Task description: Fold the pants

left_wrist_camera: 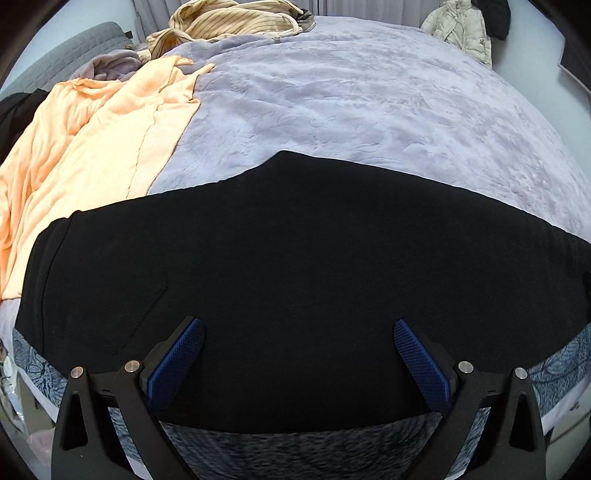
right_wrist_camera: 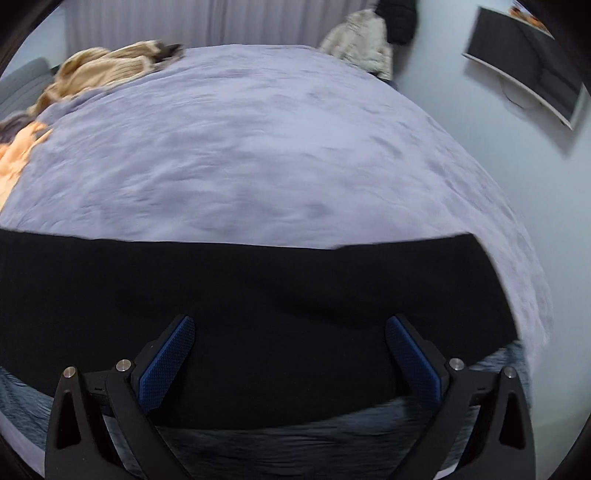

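Because the black pants (left_wrist_camera: 295,288) lie spread flat along the bed's (left_wrist_camera: 369,110) near edge, apparently laid out for folding, the left hand-held gripper (left_wrist_camera: 299,328) and right hand-held gripper (right_wrist_camera: 290,325) hover above them, jaws apart, holding nothing.

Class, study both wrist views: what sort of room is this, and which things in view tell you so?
Most likely a bedroom. A wide bed under a lilac plush blanket fills both views, loose clothes lie heaped at its far side, and a jacket hangs by the wall.

Bed (left_wrist_camera: 351,96) — pants (left_wrist_camera: 295,277), orange cloth (left_wrist_camera: 103,136).
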A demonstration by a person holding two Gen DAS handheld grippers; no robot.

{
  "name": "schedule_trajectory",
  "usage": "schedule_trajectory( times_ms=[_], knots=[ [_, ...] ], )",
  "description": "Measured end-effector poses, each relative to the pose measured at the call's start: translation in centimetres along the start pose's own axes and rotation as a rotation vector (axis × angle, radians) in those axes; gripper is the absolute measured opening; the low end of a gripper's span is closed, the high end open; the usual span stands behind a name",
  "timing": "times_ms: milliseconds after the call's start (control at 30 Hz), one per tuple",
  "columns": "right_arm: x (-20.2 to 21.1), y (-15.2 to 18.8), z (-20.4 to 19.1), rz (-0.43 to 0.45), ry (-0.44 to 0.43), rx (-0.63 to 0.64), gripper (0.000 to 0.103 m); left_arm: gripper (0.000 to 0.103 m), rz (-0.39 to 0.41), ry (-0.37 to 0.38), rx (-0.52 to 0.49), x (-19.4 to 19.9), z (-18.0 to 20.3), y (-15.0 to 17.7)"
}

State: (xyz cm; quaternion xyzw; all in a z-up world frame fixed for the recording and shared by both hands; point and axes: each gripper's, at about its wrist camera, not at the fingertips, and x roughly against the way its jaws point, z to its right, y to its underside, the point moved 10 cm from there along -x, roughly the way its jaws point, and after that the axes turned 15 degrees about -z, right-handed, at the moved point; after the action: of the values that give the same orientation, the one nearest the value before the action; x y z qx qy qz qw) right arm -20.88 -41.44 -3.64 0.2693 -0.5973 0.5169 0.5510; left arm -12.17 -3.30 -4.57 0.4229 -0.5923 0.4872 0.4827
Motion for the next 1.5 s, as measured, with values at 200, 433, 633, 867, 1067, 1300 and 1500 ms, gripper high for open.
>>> schedule_trajectory(
  times_ms=[200, 433, 633, 867, 1067, 1300, 1500],
  knots=[
    [3.5, 1.6, 3.4, 0.041, 0.107, -0.007, 0.103, 0.103, 0.041, 0.01, -0.041, 2.3, 0.7, 1.0],
    [7.0, 6.2, -14.6, 0.067, -0.262, 0.341, 0.103, 0.103, 0.058, 0.018, -0.289, 2.9, 7.6, 4.1],
    [4.4, 8.7, -15.1, 0.049, -0.23, 0.399, 0.103, 0.103, -0.003, 0.094, -0.211, 1.2, 5.3, 5.1],
    [4.0, 8.0, -13.0, 0.034, -0.223, 0.372, 0.103, 0.103, -0.011, 0.074, -0.204, 0.7, 5.8, 5.1],
    [4.0, 8.2, -12.3, 0.026, -0.218, 0.355, 0.103, 0.103, -0.02, 0.054, -0.178, 1.4, 3.6, 4.2],
    [5.1, 7.1, -12.5, -0.004, -0.212, 0.318, 0.103, 0.103, 0.106, -0.118, 0.007, 5.5, -6.6, 0.6],
    [5.8, 2.9, -16.5, 0.016, -0.31, 0.233, 0.103, 0.103, 0.037, -0.257, 0.292, 2.4, -19.0, -2.6]
  ],
)
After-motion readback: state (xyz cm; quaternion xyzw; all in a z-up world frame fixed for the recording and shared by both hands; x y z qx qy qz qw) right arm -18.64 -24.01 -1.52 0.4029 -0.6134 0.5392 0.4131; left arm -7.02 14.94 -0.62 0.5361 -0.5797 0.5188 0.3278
